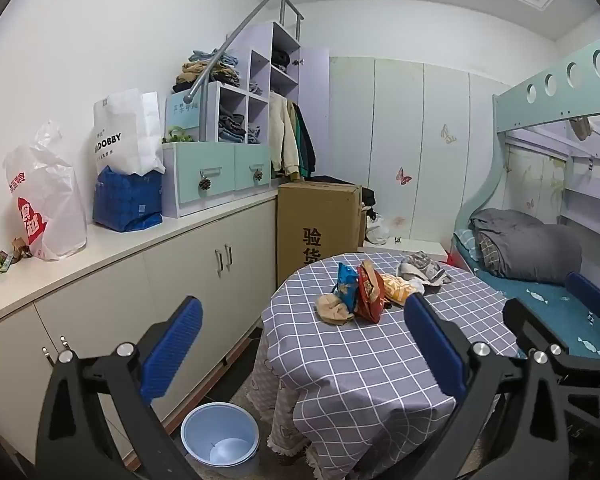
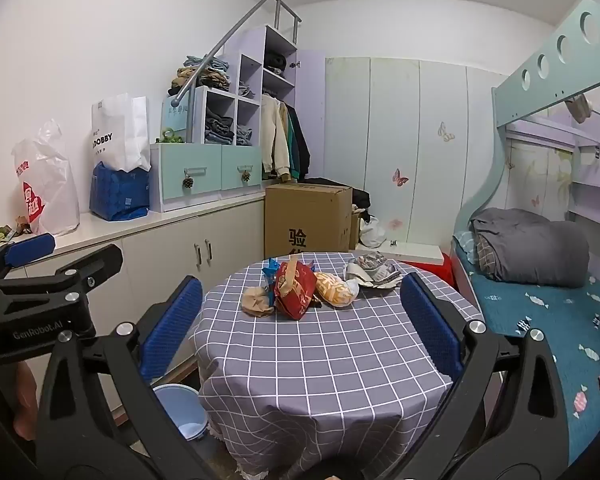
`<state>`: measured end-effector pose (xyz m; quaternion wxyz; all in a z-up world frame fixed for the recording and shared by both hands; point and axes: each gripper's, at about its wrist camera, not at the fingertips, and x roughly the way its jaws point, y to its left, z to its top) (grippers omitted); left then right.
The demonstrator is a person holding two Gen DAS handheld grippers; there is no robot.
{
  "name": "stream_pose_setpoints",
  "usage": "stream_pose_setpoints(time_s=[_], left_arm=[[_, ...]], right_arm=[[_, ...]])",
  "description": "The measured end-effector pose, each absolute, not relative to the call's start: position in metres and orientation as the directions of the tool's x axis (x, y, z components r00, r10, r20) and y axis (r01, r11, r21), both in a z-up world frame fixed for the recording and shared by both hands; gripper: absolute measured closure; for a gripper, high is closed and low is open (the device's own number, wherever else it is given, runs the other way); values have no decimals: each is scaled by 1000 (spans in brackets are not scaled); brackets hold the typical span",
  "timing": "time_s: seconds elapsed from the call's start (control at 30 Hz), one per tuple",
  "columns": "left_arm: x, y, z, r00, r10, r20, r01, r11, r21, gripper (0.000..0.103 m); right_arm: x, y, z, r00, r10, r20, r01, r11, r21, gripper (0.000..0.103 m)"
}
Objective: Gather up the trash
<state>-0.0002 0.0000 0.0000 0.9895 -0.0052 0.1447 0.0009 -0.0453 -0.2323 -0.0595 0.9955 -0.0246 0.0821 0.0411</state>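
Both tools hang well short of the trash, so the step in hand looks like the first reach: the left tool [image 1: 300,344] and the right tool [image 2: 300,328] each stand with jaws spread wide and hold nothing. The trash sits in a tight cluster toward the far side of the round counter [image 2: 320,360] with its grey checked cloth: a brown crumpled paper [image 2: 257,301], a red snack bag [image 2: 296,290], a blue snack bag [image 1: 346,282], an orange wrapper [image 2: 334,288] and a grey crumpled wrapper [image 2: 374,270] just behind. The blue bin [image 1: 220,438] stands on the floor beside the counter's left edge, so I judge the left tool best placed for dropping. To do this well, take the nearest loose piece first, probably the brown paper, closing on a bunched fold rather than a flat face, and lift clear so the touching bags are not dragged along with the cloth. Readable writing: "GenRobot.AI" on the left tool's body, "DOBBY" on the white bag [image 2: 120,136], and Chinese characters on the cardboard box [image 1: 320,224]
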Motion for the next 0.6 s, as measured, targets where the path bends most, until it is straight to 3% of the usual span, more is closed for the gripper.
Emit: stream_pose_setpoints(time_s=[0.6], left_arm=[[0, 0, 0, 957, 1, -291, -3, 1000, -5, 4]], right_arm=[[-46, -232, -59, 984, 78, -159, -85, 996, -38, 6]])
